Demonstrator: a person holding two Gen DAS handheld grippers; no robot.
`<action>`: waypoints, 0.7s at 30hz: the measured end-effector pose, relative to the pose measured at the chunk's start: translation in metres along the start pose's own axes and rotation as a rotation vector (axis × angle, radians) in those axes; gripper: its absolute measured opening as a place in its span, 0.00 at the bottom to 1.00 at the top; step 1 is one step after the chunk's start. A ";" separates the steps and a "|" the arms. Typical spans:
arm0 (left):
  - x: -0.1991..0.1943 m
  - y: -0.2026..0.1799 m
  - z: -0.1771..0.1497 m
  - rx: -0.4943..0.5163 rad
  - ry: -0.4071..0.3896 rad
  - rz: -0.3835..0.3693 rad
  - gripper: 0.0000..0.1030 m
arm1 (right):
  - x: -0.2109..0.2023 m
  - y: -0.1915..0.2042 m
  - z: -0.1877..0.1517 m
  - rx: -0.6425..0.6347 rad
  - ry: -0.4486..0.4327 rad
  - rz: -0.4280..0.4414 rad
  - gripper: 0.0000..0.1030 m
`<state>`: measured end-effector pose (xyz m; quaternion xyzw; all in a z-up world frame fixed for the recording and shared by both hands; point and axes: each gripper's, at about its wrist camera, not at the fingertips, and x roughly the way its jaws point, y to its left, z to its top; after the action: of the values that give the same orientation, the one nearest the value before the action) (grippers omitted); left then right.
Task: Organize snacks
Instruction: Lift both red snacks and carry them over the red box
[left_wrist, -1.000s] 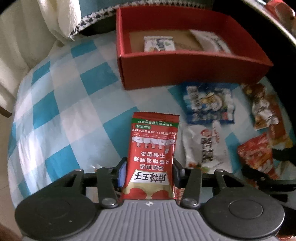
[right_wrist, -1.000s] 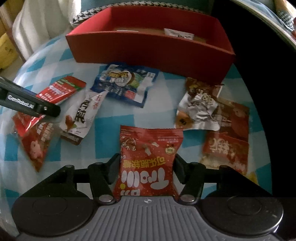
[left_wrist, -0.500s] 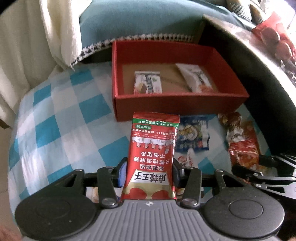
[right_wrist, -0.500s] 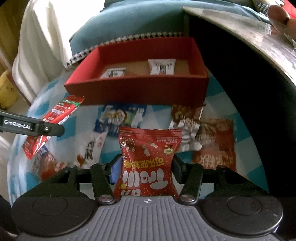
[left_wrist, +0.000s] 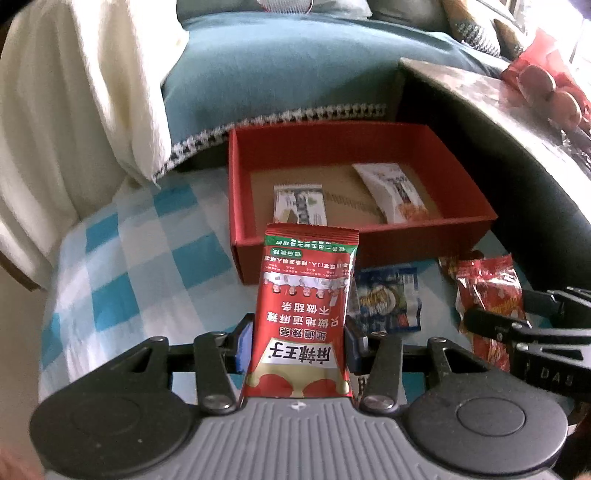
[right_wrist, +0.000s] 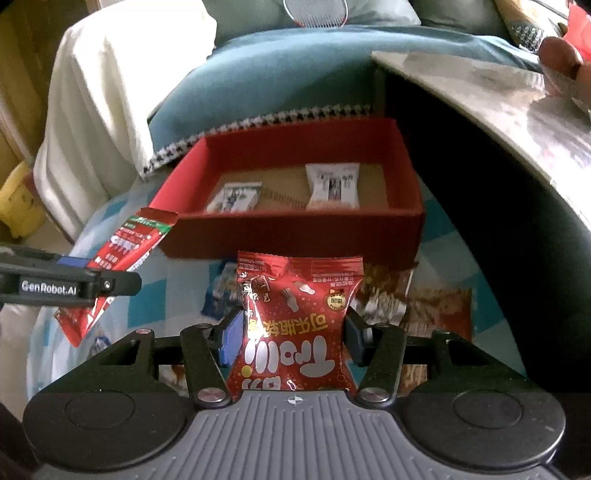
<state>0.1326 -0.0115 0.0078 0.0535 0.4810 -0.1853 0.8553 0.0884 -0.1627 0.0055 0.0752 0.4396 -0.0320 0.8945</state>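
Snack packets: two already lie in red box (left_wrist: 362, 236). Left tongs (left_wrist: 299, 343) grip red spicy-strip packet (left_wrist: 306, 295), right tongs (right_wrist: 291, 332) grip red gummy bag (right_wrist: 295, 317), both just short of box. Several packets remain in front of box.

The packet (left_wrist: 306, 314) in my left gripper (left_wrist: 297, 345) is glossy red foil-like plastic; the bag (right_wrist: 295, 325) in my right gripper (right_wrist: 291, 338) is shinier and crinkled. Both tools are matt black plastic with ribbed grey housings. Beyond them, the red box (right_wrist: 295, 232) looks like matt card with a brown cardboard floor, on soft checked cloth (left_wrist: 129, 266).
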 end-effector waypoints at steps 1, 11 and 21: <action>-0.001 -0.001 0.002 0.001 -0.008 0.004 0.40 | 0.000 -0.001 0.002 0.001 -0.006 0.002 0.61; -0.001 -0.003 0.012 -0.007 -0.044 0.036 0.40 | -0.003 0.000 0.018 0.002 -0.050 0.023 0.61; -0.005 -0.008 0.029 -0.002 -0.104 0.053 0.40 | 0.000 -0.001 0.041 -0.002 -0.082 0.025 0.61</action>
<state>0.1503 -0.0257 0.0284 0.0556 0.4345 -0.1648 0.8837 0.1200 -0.1699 0.0302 0.0783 0.4015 -0.0232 0.9122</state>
